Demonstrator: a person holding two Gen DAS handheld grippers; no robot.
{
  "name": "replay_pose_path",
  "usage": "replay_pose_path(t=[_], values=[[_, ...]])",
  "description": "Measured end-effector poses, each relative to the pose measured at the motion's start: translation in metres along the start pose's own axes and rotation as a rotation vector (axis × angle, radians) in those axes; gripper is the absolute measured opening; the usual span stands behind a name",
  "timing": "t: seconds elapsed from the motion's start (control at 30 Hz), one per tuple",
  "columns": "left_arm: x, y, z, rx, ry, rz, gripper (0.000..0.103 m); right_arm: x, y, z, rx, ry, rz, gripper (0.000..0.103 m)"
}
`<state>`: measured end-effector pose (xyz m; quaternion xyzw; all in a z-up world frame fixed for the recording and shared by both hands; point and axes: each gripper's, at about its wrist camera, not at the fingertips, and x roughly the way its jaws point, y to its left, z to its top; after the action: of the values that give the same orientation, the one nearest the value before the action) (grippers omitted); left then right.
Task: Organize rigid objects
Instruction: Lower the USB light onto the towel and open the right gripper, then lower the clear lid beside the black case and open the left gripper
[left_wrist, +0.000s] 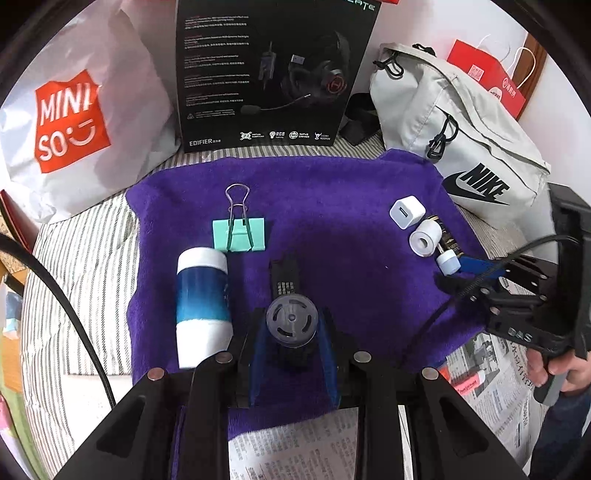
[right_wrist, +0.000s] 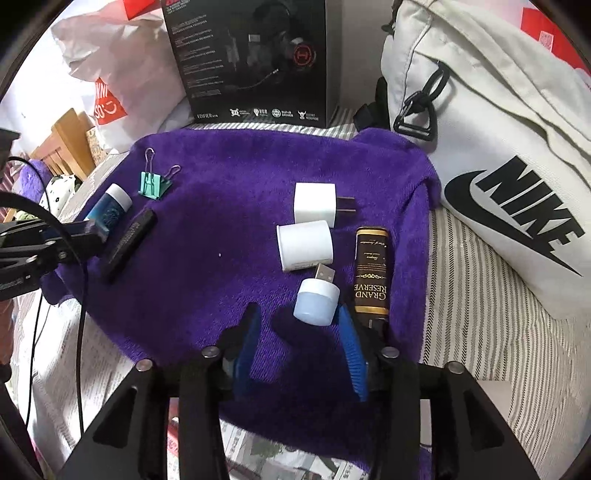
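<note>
A purple towel (left_wrist: 332, 221) (right_wrist: 229, 192) carries the objects. My left gripper (left_wrist: 293, 332) is shut on a black stick-shaped device (left_wrist: 290, 314) (right_wrist: 127, 240), round end toward the camera. Beside it lie a blue-and-white bottle (left_wrist: 201, 302) (right_wrist: 110, 210) and a mint binder clip (left_wrist: 238, 232) (right_wrist: 153, 184). My right gripper (right_wrist: 299, 325) (left_wrist: 476, 269) is open above the towel, a pale blue USB plug light (right_wrist: 317, 299) (left_wrist: 447, 262) between its fingertips. Near it are a white cylinder (right_wrist: 304, 245) (left_wrist: 424, 238), a white charger cube (right_wrist: 316, 203) (left_wrist: 406, 212) and a brown "Grand Reserve" tube (right_wrist: 371, 273).
A black Edifier headset box (left_wrist: 273, 70) (right_wrist: 251, 62) stands behind the towel. A white Miniso bag (left_wrist: 70, 118) is at back left, a grey Nike bag (left_wrist: 461, 140) (right_wrist: 498, 147) at right. Newspaper (left_wrist: 295, 446) lies at the front, on striped fabric (left_wrist: 81, 258).
</note>
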<state>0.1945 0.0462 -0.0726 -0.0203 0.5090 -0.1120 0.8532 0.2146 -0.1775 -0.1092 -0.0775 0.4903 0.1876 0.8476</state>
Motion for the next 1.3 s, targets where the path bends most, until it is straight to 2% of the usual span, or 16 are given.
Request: replay_pose_path(t=[0.07,0.67,1.3], values=[[0.003,0.001,0.003,-0.007,0.002,0.003,0.026,-0.006,0.0,0.0,0.0,-0.014,-0.018,0.052],[0.038,0.009,0.028,-0.001,0.032,0.089,0.026,-0.037,-0.003,-0.008,0.008,-0.062,-0.001,0.052],[0.043,0.016,0.031,-0.055,0.04,0.047,0.026,-0.033,0.001,-0.011,0.001,-0.041,0.018,0.052]])
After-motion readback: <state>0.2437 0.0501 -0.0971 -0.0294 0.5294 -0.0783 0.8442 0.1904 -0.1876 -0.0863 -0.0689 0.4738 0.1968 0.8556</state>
